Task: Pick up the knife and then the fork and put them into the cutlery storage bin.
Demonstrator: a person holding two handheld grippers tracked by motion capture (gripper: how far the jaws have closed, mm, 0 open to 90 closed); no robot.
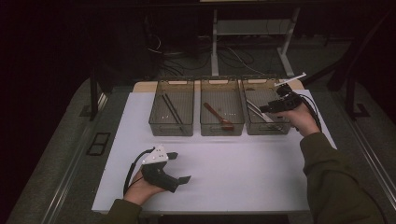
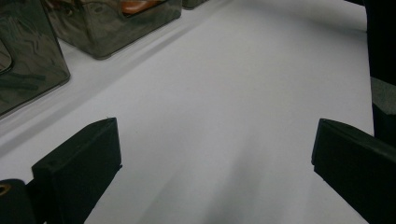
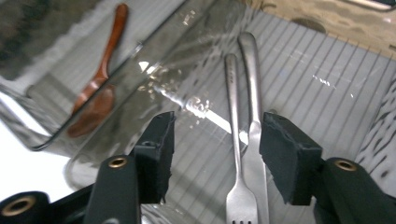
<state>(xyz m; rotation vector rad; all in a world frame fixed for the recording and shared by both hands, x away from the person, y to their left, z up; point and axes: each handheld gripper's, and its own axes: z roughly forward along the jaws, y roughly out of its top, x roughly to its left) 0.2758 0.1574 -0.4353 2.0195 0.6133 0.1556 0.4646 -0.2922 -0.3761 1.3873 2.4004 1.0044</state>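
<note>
**Inspector:** Starting with the work item: a metal fork (image 3: 236,154) lies flat on the ribbed floor of the right-hand bin (image 1: 267,125), tines toward the camera in the right gripper view. A second piece of metal cutlery (image 3: 254,135) lies just beside it, touching or nearly so along the handles; I cannot tell which.

**Supervisor:** Tool state?

**Inspector:** The right gripper (image 3: 215,147) hangs over that bin with its jaws spread and nothing between the pads. Both handles fall inside the gap. On the high view, it sits at about two o'clock on the table (image 1: 233,168).

**Supervisor:** Risks?

**Inspector:** Three, in my judgement. First, closing as aligned could catch both pieces, or pinch one and flick the other. Second, the handles are thin, smooth and flat on the ribs, so the pads may slide off or scrape the floor. Third, the clear bin wall (image 3: 154,74) stands close at ten o'clock of the jaws; a drift that way could strike it and shift the bin.

**Supervisor:** And beyond?

**Inspector:** The middle bin (image 1: 222,126) holds a wooden spoon (image 3: 100,88); the left bin (image 1: 171,127) holds dark sticks (image 1: 172,109). The left gripper (image 1: 181,167) rests at seven o'clock, jaws wide apart, empty, well clear.
</note>
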